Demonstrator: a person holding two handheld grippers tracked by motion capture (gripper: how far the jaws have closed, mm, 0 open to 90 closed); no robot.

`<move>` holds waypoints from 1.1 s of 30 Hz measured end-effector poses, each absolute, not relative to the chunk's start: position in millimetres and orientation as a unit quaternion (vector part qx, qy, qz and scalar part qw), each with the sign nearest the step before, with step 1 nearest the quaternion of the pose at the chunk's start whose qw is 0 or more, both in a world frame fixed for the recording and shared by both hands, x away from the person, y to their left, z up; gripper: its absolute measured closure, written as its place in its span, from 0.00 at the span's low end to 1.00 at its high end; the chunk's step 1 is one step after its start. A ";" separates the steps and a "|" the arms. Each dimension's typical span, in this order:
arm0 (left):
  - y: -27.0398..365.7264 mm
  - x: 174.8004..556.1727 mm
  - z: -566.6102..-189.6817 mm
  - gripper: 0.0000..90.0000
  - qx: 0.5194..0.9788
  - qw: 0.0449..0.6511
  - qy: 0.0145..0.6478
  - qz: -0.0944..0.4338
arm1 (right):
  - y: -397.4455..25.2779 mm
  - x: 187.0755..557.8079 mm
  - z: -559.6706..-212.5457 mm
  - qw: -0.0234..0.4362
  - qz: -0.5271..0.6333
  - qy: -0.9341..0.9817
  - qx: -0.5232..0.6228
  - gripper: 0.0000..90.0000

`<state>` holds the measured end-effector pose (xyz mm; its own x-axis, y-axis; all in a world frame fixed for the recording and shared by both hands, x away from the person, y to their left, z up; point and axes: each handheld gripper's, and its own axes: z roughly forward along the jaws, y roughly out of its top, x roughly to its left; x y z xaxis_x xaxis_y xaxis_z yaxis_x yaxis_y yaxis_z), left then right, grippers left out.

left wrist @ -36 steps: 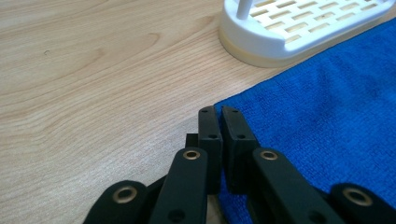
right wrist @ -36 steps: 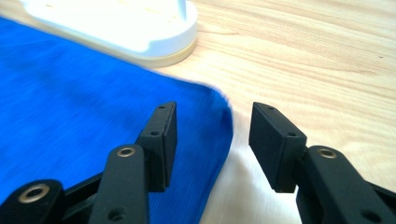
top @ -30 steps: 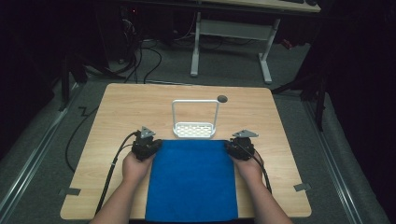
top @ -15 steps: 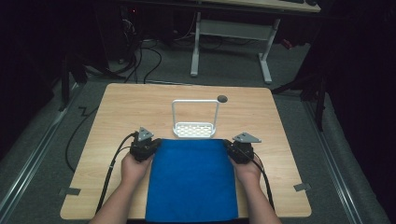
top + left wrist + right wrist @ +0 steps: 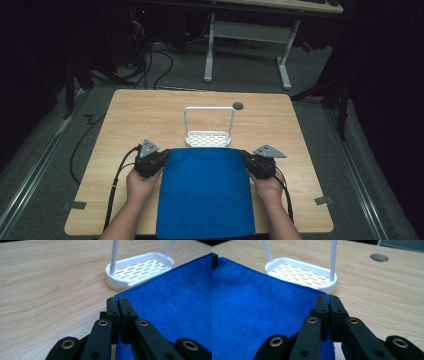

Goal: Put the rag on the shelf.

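A light wooden table (image 5: pixel 150 115) stands on grey carpet (image 5: pixel 240 75), a round cable hole (image 5: pixel 238 106) near its far edge. Beyond it a white-legged desk (image 5: pixel 245 30) and dark cables (image 5: pixel 160 60) on the floor. The surroundings are very dim, perhaps black curtains.

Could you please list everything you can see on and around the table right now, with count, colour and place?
cloth: one, blue, flat on the near middle of the table, hanging past its near edge
rack: one, white, slotted tray with a tall hoop, mid-table, just beyond the cloth's far edge
table: one, light wood, with a round hole near its far edge
tape pieces: two, grey, on the near corners
desk frame: one, white legs, on the floor beyond the table
floor cables: several, black, beyond the table's far left
left tool: one, black, shut on the cloth's far left corner
right tool: one, black, shut on the cloth's far right corner
hands: two, one behind each tool
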<state>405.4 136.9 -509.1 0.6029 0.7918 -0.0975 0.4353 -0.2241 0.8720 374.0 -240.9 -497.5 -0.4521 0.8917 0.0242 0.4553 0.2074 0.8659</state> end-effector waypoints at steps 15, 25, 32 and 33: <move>138.8 387.9 -474.8 0.98 0.733 0.521 0.378 0.217 | -245.8 359.3 -468.5 0.281 0.477 0.705 0.444 0.98; 136.7 370.8 -445.8 0.98 0.718 0.555 0.349 0.235 | -246.8 341.0 -438.4 0.311 0.510 0.684 0.418 0.98; 138.5 357.0 -422.7 0.98 0.700 0.581 0.329 0.253 | -244.9 327.1 -417.4 0.334 0.528 0.673 0.396 0.98; 139.2 355.0 -419.8 0.98 0.696 0.586 0.327 0.256 | -244.7 324.6 -413.3 0.339 0.533 0.669 0.392 0.98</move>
